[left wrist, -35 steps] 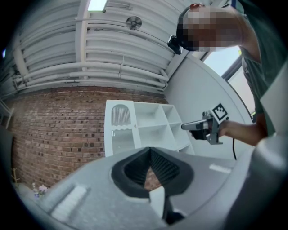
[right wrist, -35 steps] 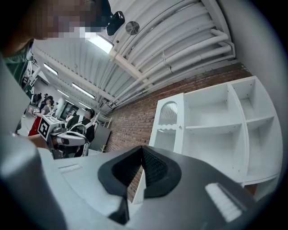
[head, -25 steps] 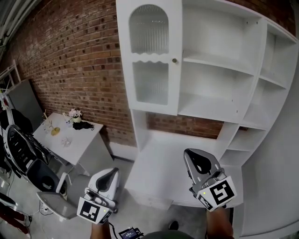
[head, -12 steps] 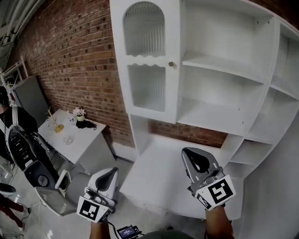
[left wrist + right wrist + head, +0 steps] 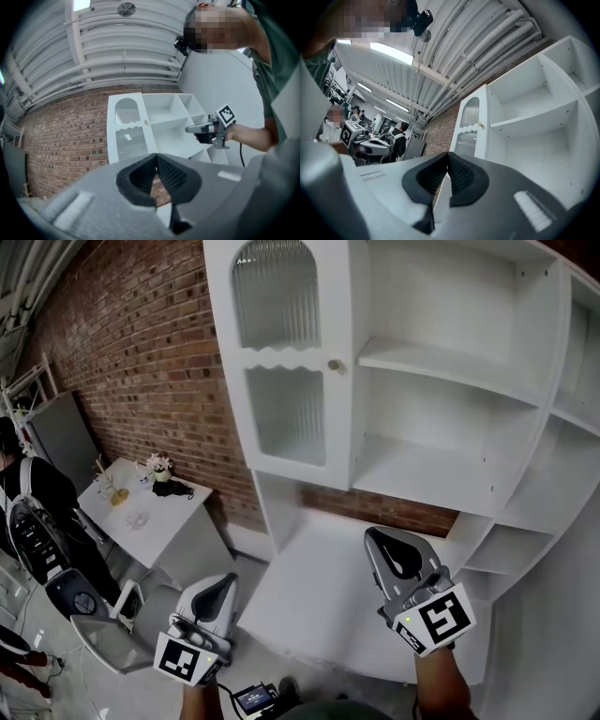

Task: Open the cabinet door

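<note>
1. Left edge: small white table (image 5: 155, 521) stands against the brick wall (image 5: 141, 352), well apart from the cabinet.
2. Lower left: left gripper (image 5: 217, 589), jaws clenched on nothing.
3. Upper centre: cabinet door (image 5: 286, 362), long axis upright, flush, facing the camera; knob (image 5: 333, 364) on its right edge.
4. Lower right: right gripper (image 5: 384, 542), jaws clenched and empty, well below the knob.
5. Right: open shelves (image 5: 441, 367).

Left gripper (image 5: 218, 589): held low, pointing forward and slightly upward, jaws together, nothing between them. Right gripper (image 5: 386, 549): held higher and further forward, same attitude, jaws together, empty.
</note>
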Demonstrator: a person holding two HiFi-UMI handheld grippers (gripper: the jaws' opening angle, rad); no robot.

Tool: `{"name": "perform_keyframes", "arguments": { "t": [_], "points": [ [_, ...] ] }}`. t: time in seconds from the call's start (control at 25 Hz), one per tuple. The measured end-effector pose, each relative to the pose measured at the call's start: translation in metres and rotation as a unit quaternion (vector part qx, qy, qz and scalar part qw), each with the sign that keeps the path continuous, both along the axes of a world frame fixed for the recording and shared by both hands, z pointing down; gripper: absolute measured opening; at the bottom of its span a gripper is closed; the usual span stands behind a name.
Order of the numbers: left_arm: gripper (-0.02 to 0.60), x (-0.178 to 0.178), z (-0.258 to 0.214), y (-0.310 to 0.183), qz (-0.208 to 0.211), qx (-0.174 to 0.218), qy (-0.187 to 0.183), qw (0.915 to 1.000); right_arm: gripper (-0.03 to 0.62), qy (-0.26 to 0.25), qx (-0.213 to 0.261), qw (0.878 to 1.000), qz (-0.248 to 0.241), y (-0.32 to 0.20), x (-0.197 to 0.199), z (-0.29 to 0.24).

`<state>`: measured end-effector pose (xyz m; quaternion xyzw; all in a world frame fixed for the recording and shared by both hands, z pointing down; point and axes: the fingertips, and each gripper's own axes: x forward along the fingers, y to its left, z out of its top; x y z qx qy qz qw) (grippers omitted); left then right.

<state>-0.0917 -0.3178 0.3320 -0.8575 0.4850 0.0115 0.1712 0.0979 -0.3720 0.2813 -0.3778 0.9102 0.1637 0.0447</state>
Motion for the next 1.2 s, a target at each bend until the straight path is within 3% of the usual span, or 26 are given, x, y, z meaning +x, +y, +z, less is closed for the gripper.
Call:
{"name": "perform_keyframes", "arguments": {
  "t": [0.4, 0.68, 0.96, 1.2],
  "points": [
    [0.002, -0.027, -0.008, -0.053, 0.036, 0.006, 0.001, 0.9993, 0.006, 0.007, 0.008, 0.999, 0.043, -0.045, -0.022, -0.009],
    [0.002, -0.039, -0.017, -0.089, 0.070, 0.017, 0.001, 0.9974, 0.012, 0.018, 0.066, 0.993, 0.092, -0.087, -0.035, -0.040],
    [0.002, -0.056, -0.016, -0.119, 0.081, 0.012, 0.000, 0.9966, 0.035, 0.027, 0.157, 0.975, 0.154, -0.133, -0.048, -0.100],
    [0.002, -0.072, -0.015, -0.139, 0.078, 0.009, 0.000, 0.9969, 0.044, 0.034, 0.200, 0.958, 0.204, -0.172, -0.055, -0.139]
  ]
}}
